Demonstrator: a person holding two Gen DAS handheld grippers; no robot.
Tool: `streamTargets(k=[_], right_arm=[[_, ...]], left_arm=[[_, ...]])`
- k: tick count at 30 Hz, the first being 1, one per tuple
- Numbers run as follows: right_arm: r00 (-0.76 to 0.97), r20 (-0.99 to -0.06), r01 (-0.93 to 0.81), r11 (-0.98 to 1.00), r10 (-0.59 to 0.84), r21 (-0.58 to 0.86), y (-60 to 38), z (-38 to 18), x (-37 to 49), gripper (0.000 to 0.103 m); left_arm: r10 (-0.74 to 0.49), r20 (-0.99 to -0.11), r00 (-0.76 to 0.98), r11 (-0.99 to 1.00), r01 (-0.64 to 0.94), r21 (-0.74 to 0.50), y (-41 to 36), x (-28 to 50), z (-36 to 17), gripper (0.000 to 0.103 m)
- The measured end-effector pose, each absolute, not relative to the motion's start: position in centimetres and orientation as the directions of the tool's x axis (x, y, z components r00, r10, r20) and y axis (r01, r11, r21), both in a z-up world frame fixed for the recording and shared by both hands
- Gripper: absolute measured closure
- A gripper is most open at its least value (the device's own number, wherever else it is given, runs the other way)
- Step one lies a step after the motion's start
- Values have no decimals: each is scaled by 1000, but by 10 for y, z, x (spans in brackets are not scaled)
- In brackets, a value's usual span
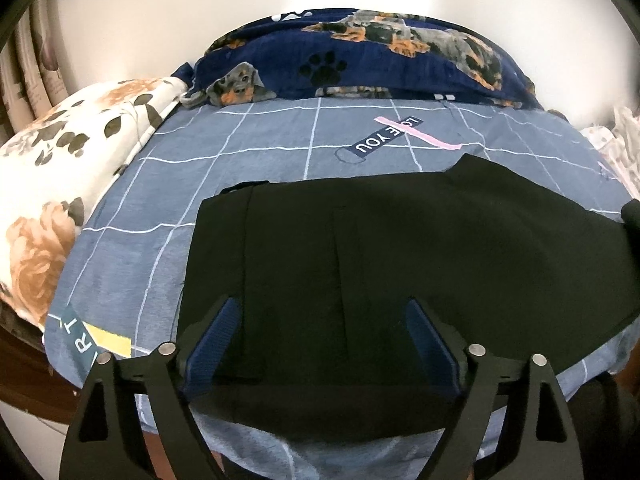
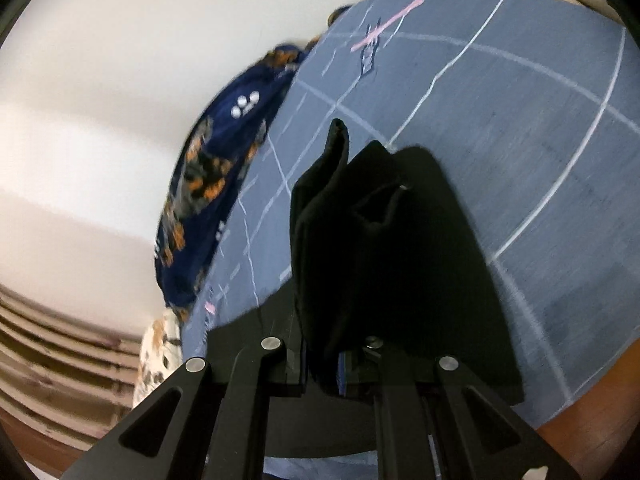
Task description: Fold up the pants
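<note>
The black pants [image 1: 360, 248] lie flat on the blue checked bed sheet [image 1: 168, 208], waistband end to the left. My left gripper [image 1: 322, 312] hovers just above their near part, open, with blue pads [image 1: 218, 336] spread wide and nothing between them. My right gripper [image 2: 324, 364] is shut on a bunched fold of the black pants [image 2: 360, 240] and holds it lifted above the sheet [image 2: 520, 128], the cloth standing up between the jaws. The view is tilted and blurred.
A navy dog-print blanket [image 1: 360, 56] lies along the far wall. A floral pillow [image 1: 52, 184] sits at the left of the bed. The bed's near edge and wooden frame [image 1: 24, 360] run along the bottom. A white wall is behind.
</note>
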State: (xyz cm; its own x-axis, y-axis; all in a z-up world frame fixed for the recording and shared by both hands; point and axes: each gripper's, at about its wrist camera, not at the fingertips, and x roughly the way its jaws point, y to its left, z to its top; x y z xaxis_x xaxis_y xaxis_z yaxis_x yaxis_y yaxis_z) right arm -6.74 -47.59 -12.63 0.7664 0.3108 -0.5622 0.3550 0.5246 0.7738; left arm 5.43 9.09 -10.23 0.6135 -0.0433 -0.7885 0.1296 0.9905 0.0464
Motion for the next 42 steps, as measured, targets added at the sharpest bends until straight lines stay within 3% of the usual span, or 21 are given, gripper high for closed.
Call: streamTargets(k=[17,42], right_arm=[[685,-654,311,683,321,661,-430,-126,-47,92],[593,-706,157,805,387,573,-355,-120,-26,92]], left_arm=[[-31,-810,586,988,143,65,85,56,-108,15],[-24,-815,579,987,143,73,85,56,-109,15]])
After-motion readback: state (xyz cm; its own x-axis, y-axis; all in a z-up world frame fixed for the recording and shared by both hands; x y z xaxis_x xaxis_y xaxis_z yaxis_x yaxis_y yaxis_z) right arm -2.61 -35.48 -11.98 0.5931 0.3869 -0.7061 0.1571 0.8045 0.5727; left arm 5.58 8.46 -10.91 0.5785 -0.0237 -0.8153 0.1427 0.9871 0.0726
